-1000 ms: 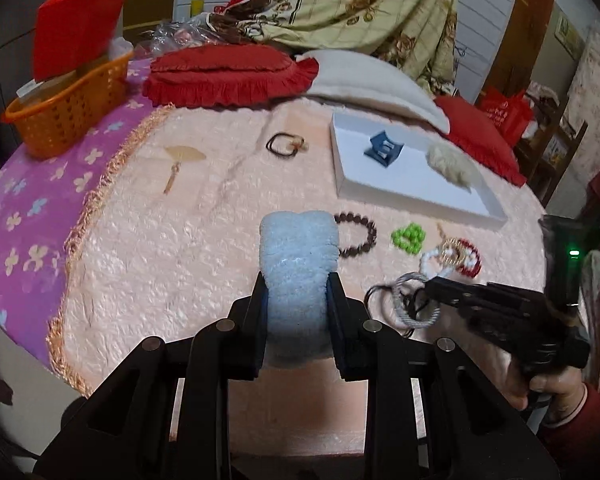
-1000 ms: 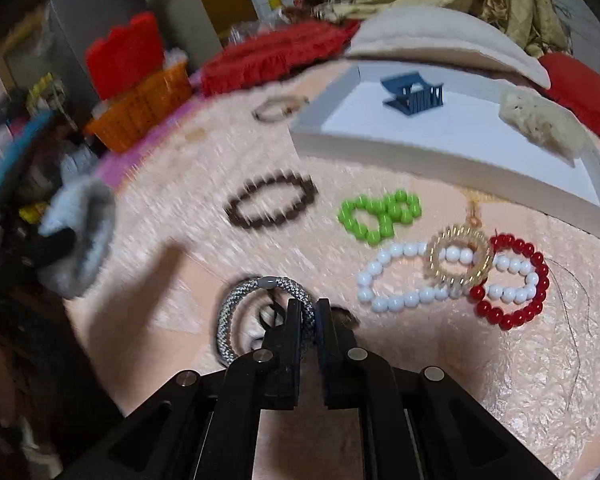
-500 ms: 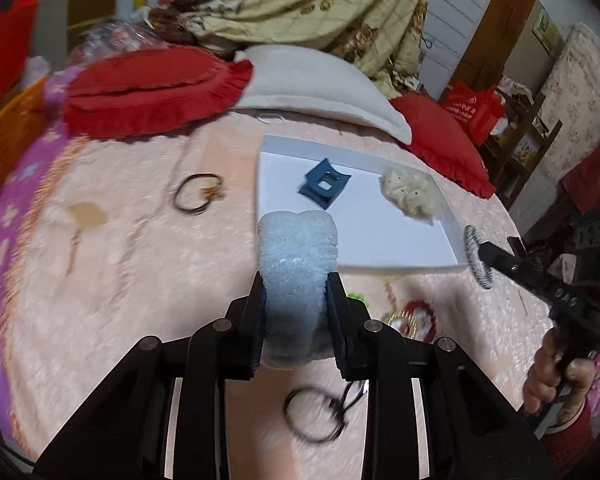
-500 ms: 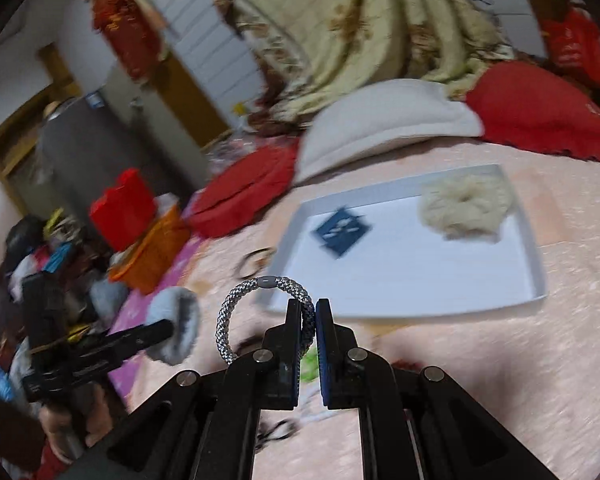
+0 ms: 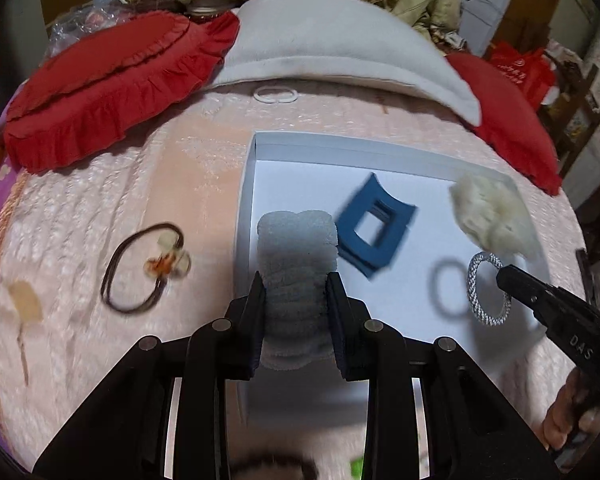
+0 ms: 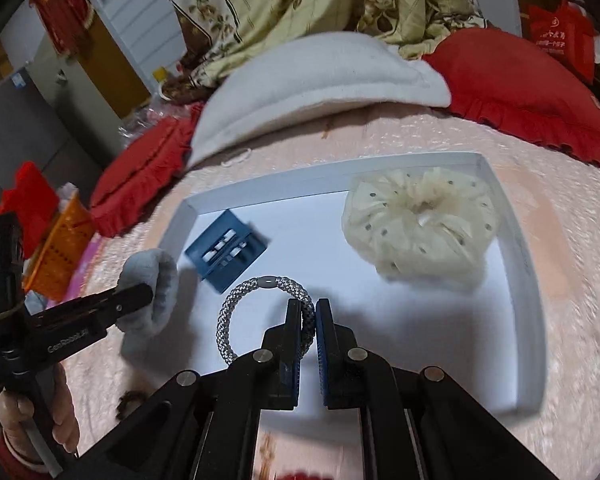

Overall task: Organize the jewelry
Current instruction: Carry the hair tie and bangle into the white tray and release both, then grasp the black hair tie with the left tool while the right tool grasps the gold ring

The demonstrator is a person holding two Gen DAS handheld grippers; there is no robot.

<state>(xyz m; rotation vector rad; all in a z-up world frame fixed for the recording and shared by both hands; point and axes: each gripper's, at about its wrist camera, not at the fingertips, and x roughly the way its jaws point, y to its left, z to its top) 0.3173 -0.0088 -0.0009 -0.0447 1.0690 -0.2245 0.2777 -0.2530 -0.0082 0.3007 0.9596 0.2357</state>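
My left gripper (image 5: 296, 292) is shut on a fluffy grey scrunchie (image 5: 296, 256) and holds it above the left end of the white tray (image 5: 256, 160). My right gripper (image 6: 309, 316) is shut on a silver braided hair tie (image 6: 236, 312) and holds it over the tray (image 6: 528, 272); the tie also shows in the left wrist view (image 5: 476, 292). In the tray lie a blue hair claw (image 5: 374, 228), also in the right wrist view (image 6: 228, 254), and a cream scrunchie (image 6: 420, 224).
A brown hair tie with a flower charm (image 5: 148, 268) lies on the pink bedspread left of the tray. Red cushions (image 5: 112, 80) and a white pillow (image 5: 328, 40) lie behind it. An orange basket (image 6: 56, 256) stands far left. A white ring (image 5: 275, 94) lies by the pillow.
Both grippers moved forward from the loose bracelets to above the tray, each still carrying its item. The right gripper lifted the silver tie off the bedspread.
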